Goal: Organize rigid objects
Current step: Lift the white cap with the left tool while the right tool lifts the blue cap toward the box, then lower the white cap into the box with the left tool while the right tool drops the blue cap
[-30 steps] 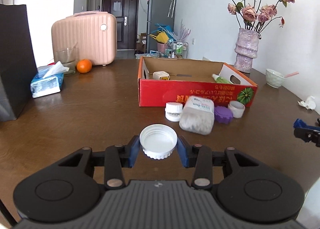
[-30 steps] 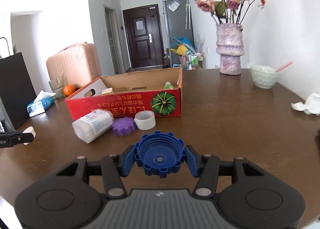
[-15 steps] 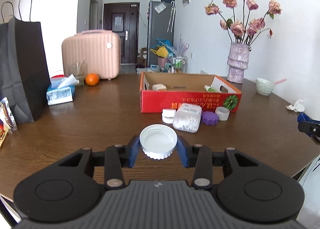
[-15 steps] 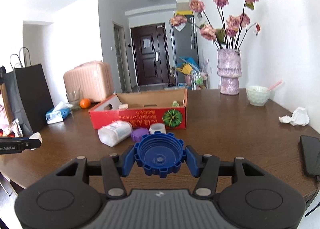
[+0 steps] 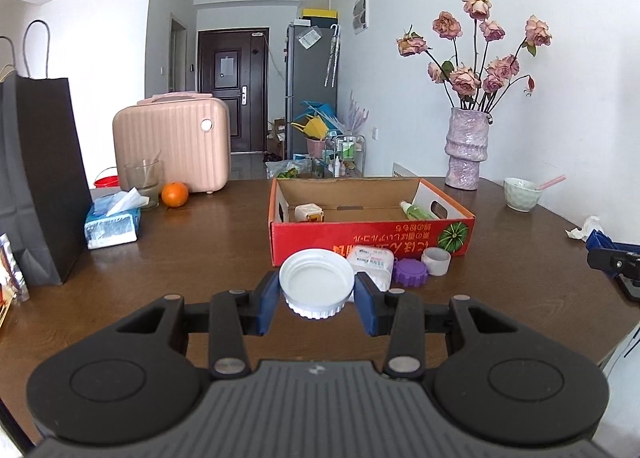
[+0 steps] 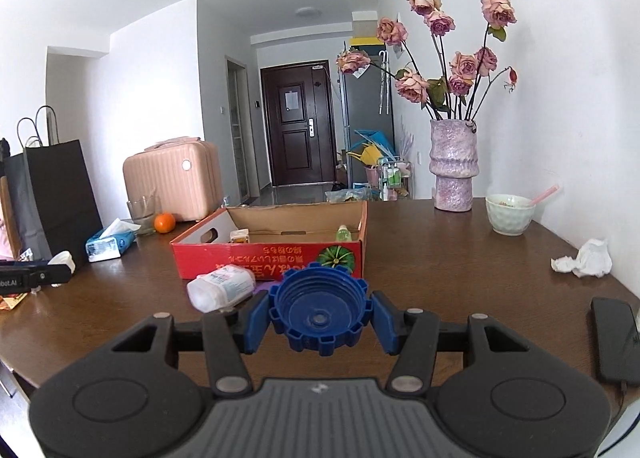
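Observation:
My left gripper (image 5: 316, 300) is shut on a white screw cap (image 5: 316, 282), held above the table, short of the red cardboard box (image 5: 372, 240). My right gripper (image 6: 318, 318) is shut on a blue ridged cap (image 6: 318, 308), also held above the table. The box also shows in the right wrist view (image 6: 272, 254); it holds a small carton (image 5: 309, 213) and a green bottle (image 5: 416, 210). In front of it lie a white cotton-swab tub (image 5: 370, 264), a purple cap (image 5: 410, 273) and a white cap (image 5: 436, 261).
A black paper bag (image 5: 36, 177), tissue pack (image 5: 114, 219), glass (image 5: 143, 181), orange (image 5: 175, 193) and pink suitcase (image 5: 172, 145) stand left. A flower vase (image 5: 466, 149), bowl (image 5: 520, 193), crumpled tissue (image 6: 584, 260) and a phone (image 6: 614, 338) are right.
Both grippers have lifted and pulled back from the box, each keeping its cap. The views now take in more of the table and room.

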